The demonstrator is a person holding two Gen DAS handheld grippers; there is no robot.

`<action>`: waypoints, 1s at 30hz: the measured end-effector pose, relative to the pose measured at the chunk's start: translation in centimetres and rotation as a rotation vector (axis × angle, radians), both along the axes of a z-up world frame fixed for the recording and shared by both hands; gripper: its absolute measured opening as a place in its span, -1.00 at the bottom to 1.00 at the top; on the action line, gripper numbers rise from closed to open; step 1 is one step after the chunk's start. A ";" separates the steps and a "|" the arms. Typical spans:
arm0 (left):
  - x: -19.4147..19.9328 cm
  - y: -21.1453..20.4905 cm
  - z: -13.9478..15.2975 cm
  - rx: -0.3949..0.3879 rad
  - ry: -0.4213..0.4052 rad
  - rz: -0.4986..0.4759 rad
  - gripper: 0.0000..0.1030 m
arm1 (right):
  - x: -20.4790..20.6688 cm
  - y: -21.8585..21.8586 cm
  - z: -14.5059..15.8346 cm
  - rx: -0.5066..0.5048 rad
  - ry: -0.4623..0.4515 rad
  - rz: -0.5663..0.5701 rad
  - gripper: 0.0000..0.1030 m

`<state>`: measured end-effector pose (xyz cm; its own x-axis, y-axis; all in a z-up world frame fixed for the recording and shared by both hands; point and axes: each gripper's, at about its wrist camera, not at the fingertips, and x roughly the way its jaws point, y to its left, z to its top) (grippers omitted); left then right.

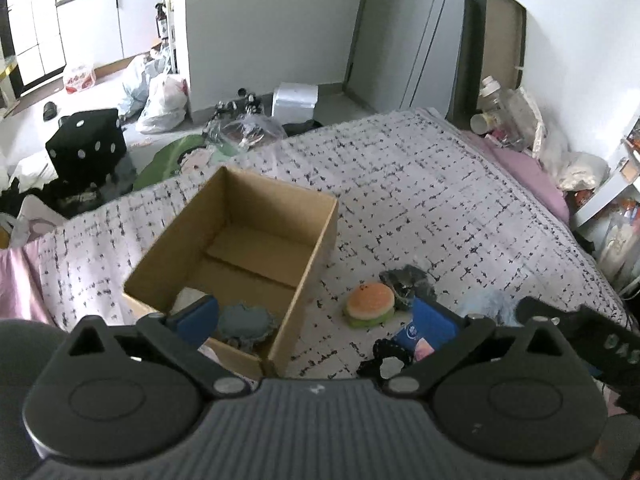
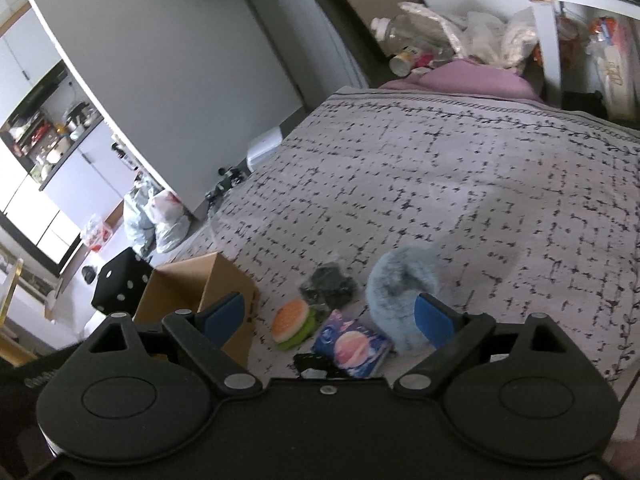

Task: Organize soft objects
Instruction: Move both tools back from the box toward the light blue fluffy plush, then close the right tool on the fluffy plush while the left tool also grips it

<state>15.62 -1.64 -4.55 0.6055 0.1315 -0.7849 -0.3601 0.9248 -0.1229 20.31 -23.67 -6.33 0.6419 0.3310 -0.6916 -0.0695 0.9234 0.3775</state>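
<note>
The bed (image 1: 420,184) fills most of both views, covered in a pale spread with a black broken-grid print. On it, left of centre in the left wrist view, stands an open cardboard box (image 1: 240,248), and a grey, frilled soft piece (image 1: 244,322) lies in its near corner. To the right of the box, on the spread, the soft things sit in a loose cluster: a fluffy pale blue ring (image 2: 404,280) at lower centre right of the right wrist view, a blue packet printed with a planet (image 2: 352,344) just beside it, a burger-shaped plush (image 2: 292,326) left of the packet, a dark crumpled bundle (image 2: 328,284) just behind the burger, and a small black lacy piece (image 2: 316,364) at the bottom edge, partly hidden. The left tongs (image 1: 316,316) stand wide open with nothing held, spanning the box's near corner and the packet. The right tongs (image 2: 328,316) also gape wide and empty above the cluster.
</note>
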 end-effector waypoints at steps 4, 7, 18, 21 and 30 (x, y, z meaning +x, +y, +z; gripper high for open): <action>0.6 -1.0 -1.1 -0.004 0.025 -0.013 0.98 | 0.5 -1.4 -0.2 0.014 0.010 -0.049 0.79; 1.0 -1.6 -1.6 -0.001 0.028 -0.020 0.98 | 0.7 -2.1 -0.6 0.026 0.018 -0.078 0.78; 2.6 -4.3 -3.5 -0.036 0.001 -0.067 0.87 | 1.6 -4.8 -2.6 0.101 0.103 -0.185 0.67; 3.3 -4.7 -4.1 -0.068 0.003 -0.078 0.77 | 1.9 -5.6 -3.2 0.142 0.123 -0.203 0.58; 5.3 -5.8 -5.9 -0.127 0.030 -0.069 0.30 | 3.4 -7.0 -6.0 0.248 0.212 -0.251 0.20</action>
<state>20.97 -7.47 -10.49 0.5856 -0.0110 -0.8105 -0.3016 0.9251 -0.2305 23.72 -30.65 -12.37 0.5761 0.3558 -0.7359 0.2493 0.7809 0.5727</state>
